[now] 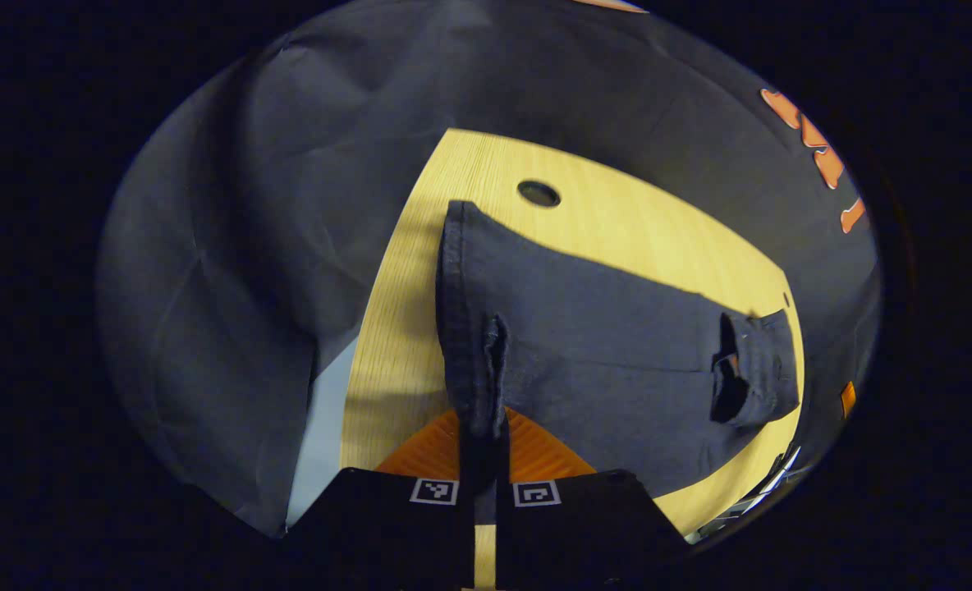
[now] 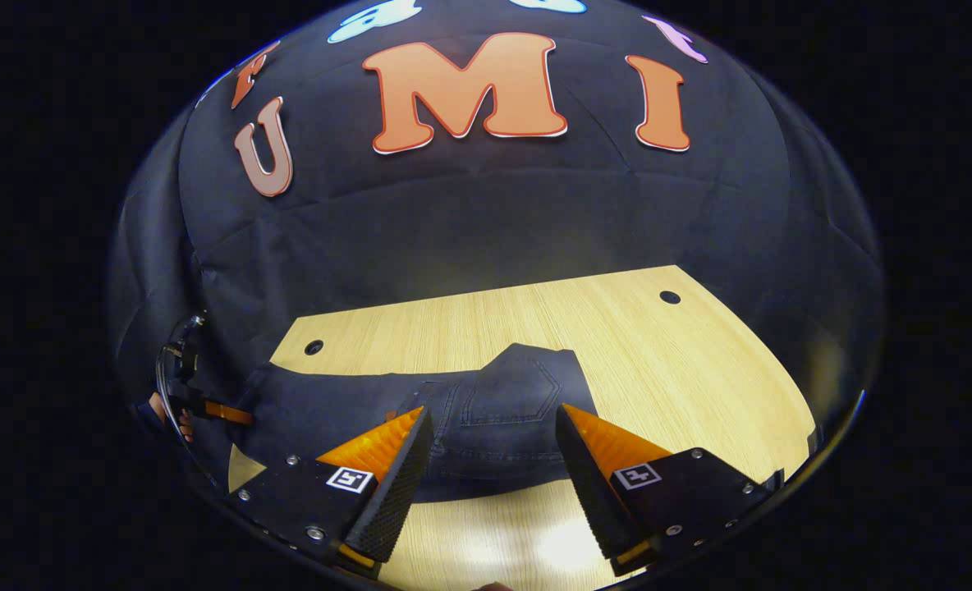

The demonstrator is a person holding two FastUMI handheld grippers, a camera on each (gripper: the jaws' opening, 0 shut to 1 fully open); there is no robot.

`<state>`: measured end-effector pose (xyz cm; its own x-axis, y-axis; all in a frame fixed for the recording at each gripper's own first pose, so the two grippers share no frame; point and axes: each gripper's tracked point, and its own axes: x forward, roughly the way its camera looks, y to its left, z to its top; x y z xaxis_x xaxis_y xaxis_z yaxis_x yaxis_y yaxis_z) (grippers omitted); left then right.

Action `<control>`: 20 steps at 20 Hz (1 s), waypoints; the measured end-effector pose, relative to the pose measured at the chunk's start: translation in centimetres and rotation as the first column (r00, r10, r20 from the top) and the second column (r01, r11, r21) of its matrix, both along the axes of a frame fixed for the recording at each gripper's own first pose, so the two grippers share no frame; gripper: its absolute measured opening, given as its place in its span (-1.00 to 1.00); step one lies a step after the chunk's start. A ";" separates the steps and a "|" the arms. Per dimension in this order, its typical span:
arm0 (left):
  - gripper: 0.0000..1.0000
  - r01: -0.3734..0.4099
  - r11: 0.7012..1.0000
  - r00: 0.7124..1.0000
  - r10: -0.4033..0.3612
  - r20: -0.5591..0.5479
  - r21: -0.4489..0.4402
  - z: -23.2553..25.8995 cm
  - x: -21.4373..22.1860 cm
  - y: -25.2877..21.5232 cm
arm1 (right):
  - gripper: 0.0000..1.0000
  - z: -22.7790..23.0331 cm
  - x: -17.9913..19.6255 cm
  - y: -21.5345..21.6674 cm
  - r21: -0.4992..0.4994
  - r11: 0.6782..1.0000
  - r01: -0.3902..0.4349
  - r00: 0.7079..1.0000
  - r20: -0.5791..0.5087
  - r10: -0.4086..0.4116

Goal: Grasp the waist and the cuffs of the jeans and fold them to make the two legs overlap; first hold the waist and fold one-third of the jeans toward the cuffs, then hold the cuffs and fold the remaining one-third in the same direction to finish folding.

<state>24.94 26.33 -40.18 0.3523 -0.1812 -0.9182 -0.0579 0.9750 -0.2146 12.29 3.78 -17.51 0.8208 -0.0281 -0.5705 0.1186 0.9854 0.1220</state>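
Observation:
Dark blue jeans (image 1: 601, 345) lie lengthwise on the light wood table (image 1: 617, 230), the legs stacked one on the other. The cuff edge (image 1: 451, 271) is toward me in the left gripper view and the waist (image 1: 753, 369) is at the far right. My left gripper (image 1: 486, 414) is shut on a raised fold of the near cuff corner. In the right gripper view the waist end with a back pocket (image 2: 506, 394) lies just beyond my right gripper (image 2: 494, 414), which is open and straddles it. The left gripper (image 2: 186, 386) shows at that view's far left, at the cuff end.
The table has round cable holes (image 1: 538, 194) (image 2: 670, 296) (image 2: 314, 347) near its far edge. Black cloth walls (image 2: 486, 213) stand close behind and beside the table. Bare wood (image 2: 699, 369) stretches to the right of the waist.

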 end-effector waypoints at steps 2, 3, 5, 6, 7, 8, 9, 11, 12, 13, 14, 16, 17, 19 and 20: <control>-0.79 -0.011 1.000 0.999 0.012 0.046 -0.023 2.1 0.2 -1.0 | 0.82 0.4 0.6 -0.2 0.009 1.000 0.002 1.000 0.013 -0.002; -0.79 -0.011 0.999 0.998 0.013 0.055 -0.035 3.1 0.2 -1.9 | 0.83 0.5 0.7 -0.2 0.012 1.000 -0.003 1.000 0.019 0.003; -0.80 -0.024 0.999 0.996 0.027 0.083 -0.047 4.9 0.1 -2.9 | 0.82 0.6 0.9 -0.6 0.011 1.000 -0.015 1.000 0.023 0.015; -0.80 -0.032 0.998 0.994 0.037 0.104 -0.050 5.8 0.3 -3.4 | 0.82 0.6 1.0 -0.7 0.012 1.000 -0.025 0.999 0.021 0.025; -0.80 -0.037 0.998 0.992 0.043 0.121 -0.057 7.0 0.6 -4.0 | 0.82 0.8 1.1 -1.1 0.007 0.999 -0.033 0.999 0.026 0.032; -0.80 -0.045 0.997 0.988 0.054 0.143 -0.068 8.1 0.7 -4.6 | 0.82 1.1 1.3 -1.6 0.000 0.999 -0.038 0.999 0.031 0.038; -0.80 -0.050 0.996 0.985 0.062 0.159 -0.078 9.3 0.9 -5.3 | 0.83 1.3 1.5 -2.3 -0.009 0.999 -0.038 0.999 0.037 0.038; -0.80 -0.050 0.996 0.980 0.063 0.189 -0.073 11.0 1.0 -7.0 | 0.88 1.9 1.8 -3.2 -0.001 0.999 -0.047 0.997 0.054 0.047; -0.80 -0.047 0.996 0.978 0.061 0.201 -0.070 11.9 0.8 -7.8 | 0.92 2.2 2.0 -3.8 0.005 0.999 -0.048 0.997 0.064 0.048; -0.80 -0.045 0.997 0.976 0.058 0.208 -0.066 12.7 0.8 -8.6 | 0.94 2.2 2.1 -4.4 0.011 0.999 -0.048 0.997 0.065 0.047; -0.80 -0.042 0.997 0.975 0.055 0.217 -0.064 13.4 0.9 -9.5 | 0.94 2.2 2.1 -4.9 0.020 0.999 -0.049 0.997 0.063 0.047; -0.79 -0.040 0.998 0.971 0.052 0.232 -0.058 14.8 0.8 -11.2 | 0.95 2.2 2.2 -5.8 0.034 0.998 -0.053 0.996 0.067 0.050; -0.79 -0.039 0.998 0.969 0.052 0.241 -0.056 15.5 1.0 -12.2 | 0.96 2.2 2.2 -6.3 0.038 0.998 -0.057 0.996 0.068 0.054; -0.79 -0.033 0.998 0.965 0.048 0.260 -0.062 16.9 1.1 -14.4 | 0.96 2.4 2.1 -7.4 0.041 0.997 -0.066 0.995 0.075 0.063; -0.80 -0.026 0.997 0.963 0.044 0.266 -0.071 17.7 1.1 -15.9 | 0.96 2.4 2.1 -7.9 0.041 0.997 -0.068 0.995 0.078 0.065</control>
<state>26.06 10.44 -22.44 0.5900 -0.2215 -0.7764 -0.0233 0.9566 -0.2906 14.42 -4.12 -15.15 0.8614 0.0513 -0.5054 0.0417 0.9844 0.1710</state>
